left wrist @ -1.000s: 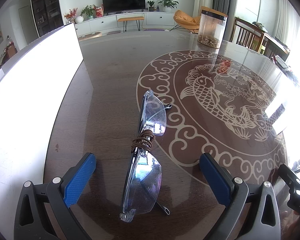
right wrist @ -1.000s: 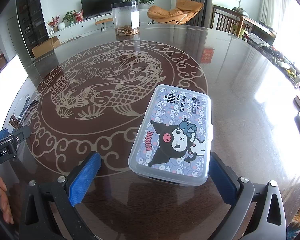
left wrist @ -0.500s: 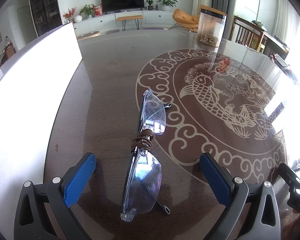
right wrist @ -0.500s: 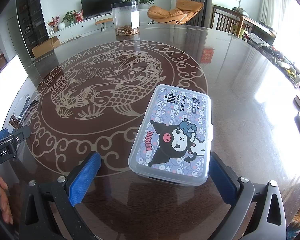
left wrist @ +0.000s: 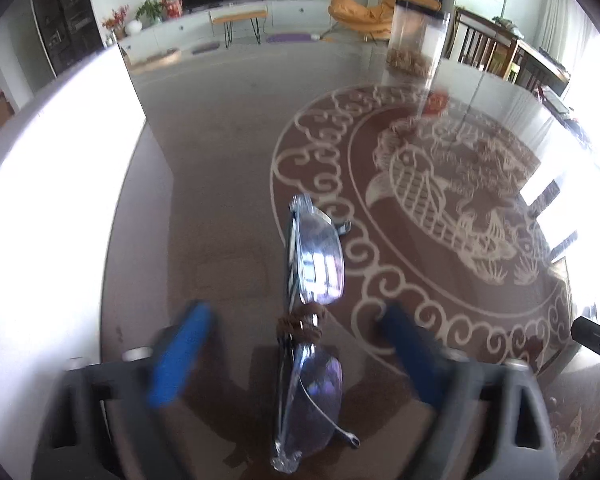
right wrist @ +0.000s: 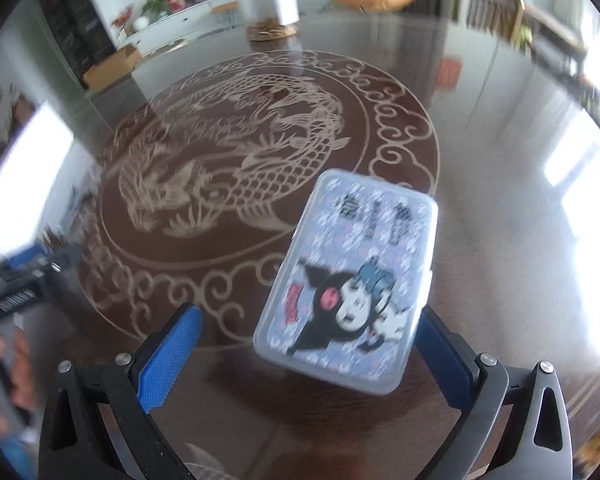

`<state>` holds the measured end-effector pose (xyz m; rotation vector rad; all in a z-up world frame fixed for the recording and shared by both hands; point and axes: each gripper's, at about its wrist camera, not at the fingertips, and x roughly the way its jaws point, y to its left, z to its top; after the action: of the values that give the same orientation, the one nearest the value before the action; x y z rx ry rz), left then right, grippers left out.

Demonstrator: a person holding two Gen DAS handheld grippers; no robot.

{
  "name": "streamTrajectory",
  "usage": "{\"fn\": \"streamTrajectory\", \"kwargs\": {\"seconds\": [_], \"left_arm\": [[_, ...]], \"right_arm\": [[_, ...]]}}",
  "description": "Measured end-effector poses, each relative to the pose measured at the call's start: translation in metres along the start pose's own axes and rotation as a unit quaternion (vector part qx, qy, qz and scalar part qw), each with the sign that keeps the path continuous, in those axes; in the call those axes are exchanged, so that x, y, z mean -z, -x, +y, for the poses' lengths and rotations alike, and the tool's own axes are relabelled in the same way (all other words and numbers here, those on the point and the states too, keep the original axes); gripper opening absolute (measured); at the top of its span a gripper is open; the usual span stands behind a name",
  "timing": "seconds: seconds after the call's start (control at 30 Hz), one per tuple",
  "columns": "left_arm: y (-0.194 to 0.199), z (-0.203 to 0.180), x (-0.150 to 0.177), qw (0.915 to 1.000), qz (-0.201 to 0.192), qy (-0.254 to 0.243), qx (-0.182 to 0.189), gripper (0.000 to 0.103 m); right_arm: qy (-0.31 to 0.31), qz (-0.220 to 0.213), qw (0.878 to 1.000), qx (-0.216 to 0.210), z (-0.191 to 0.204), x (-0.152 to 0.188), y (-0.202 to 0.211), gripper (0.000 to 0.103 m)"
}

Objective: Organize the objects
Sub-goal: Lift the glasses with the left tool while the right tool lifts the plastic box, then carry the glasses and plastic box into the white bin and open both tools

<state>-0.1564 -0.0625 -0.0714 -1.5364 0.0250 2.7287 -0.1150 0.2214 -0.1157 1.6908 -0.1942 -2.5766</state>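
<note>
Folded clear glasses (left wrist: pixel 314 320), a brown cord wrapped around the bridge, lie on the dark patterned worktop (left wrist: pixel 220 200) between the wide-apart fingers of the left hand-held gripper (left wrist: pixel 296 356). A cartoon-printed plastic box (right wrist: pixel 350 280) rests between the right hand-held gripper's (right wrist: pixel 304 356) fingers — also spread, gripping nothing.

Clear glasses (left wrist: pixel 314 308), brown cord-wrapped bridge; cartoon-lidded plastic box (right wrist: pixel 350 280), closed.

glasses (left wrist: pixel 314 304): one pair
lidded cartoon box (right wrist: pixel 350 280): one
clear jar (left wrist: pixel 418 42): one
grippers: two, left gripper (left wrist: pixel 296 360), right gripper (right wrist: pixel 304 356)
</note>
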Motion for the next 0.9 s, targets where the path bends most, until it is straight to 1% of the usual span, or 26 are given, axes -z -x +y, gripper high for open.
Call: {"fn": "streamTrajectory", "kwargs": {"seconds": [0.03,0.07,0.1,0.13,0.17,0.2,0.27,0.4,0.53,0.6,0.63,0.7,0.77,0.83,0.87,0.9], "left_arm": [[0.003,-0.001,0.000,1.0000,-0.002,-0.003,-0.001,0.019],[0.005,-0.002,0.001,1.0000,0.002,-0.005,-0.006,0.018],[0.007,-0.002,0.005,1.0000,0.000,-0.005,-0.004,0.018],[0.011,-0.002,0.009,1.0000,-0.006,-0.005,-0.006,0.018],[0.018,-0.001,0.014,0.9998,-0.018,-0.005,-0.004,0.017],[0.029,0.000,0.021,0.9995,-0.032,-0.001,0.006,0.015],[0.056,0.003,0.034,0.9976,-0.059,0.013,0.034,0.012],[0.105,0.006,0.050,0.9917,-0.098,0.036,0.075,0.011],[0.154,0.017,0.060,0.9835,-0.138,0.055,0.103,0.011],[0.186,0.034,0.066,0.9772,-0.162,0.070,0.117,0.011],[0.199,0.044,0.068,0.9750,-0.172,0.076,0.118,0.011],[0.232,0.074,0.075,0.9708,-0.196,0.088,0.107,0.011],[0.255,0.102,0.083,0.9709,-0.206,0.093,0.079,0.011],[0.266,0.139,0.091,0.9728,-0.202,0.106,0.038,0.011],[0.268,0.155,0.095,0.9740,-0.195,0.113,0.020,0.011],[0.267,0.178,0.101,0.9748,-0.185,0.124,-0.008,0.011]], "right_arm": [[-0.011,0.015,1.000,-0.009,-0.004,-0.006,-0.001,0.099],[-0.003,0.016,1.000,-0.003,-0.003,-0.009,0.000,0.070],[0.014,0.012,1.000,0.016,0.000,-0.011,0.003,0.064],[0.028,0.013,0.999,0.022,0.002,-0.012,0.005,0.063],[0.024,0.016,1.000,0.009,0.001,-0.011,0.006,0.063],[0.019,0.017,1.000,-0.004,0.000,-0.009,0.008,0.062],[0.021,0.003,1.000,-0.008,-0.001,-0.003,0.019,0.062],[0.022,-0.019,0.999,-0.035,0.006,0.002,0.047,0.062],[0.049,-0.051,0.996,-0.062,0.033,0.002,0.081,0.062],[0.066,-0.067,0.992,-0.083,0.056,0.003,0.102,0.062],[0.075,-0.073,0.990,-0.096,0.069,0.003,0.111,0.062],[0.093,-0.083,0.985,-0.122,0.095,0.001,0.127,0.062],[0.120,-0.092,0.976,-0.157,0.133,0.001,0.146,0.062],[0.155,-0.096,0.963,-0.196,0.178,0.004,0.162,0.062],[0.170,-0.095,0.958,-0.213,0.198,0.006,0.167,0.062],[0.185,-0.091,0.951,-0.229,0.218,0.009,0.170,0.062]]}}
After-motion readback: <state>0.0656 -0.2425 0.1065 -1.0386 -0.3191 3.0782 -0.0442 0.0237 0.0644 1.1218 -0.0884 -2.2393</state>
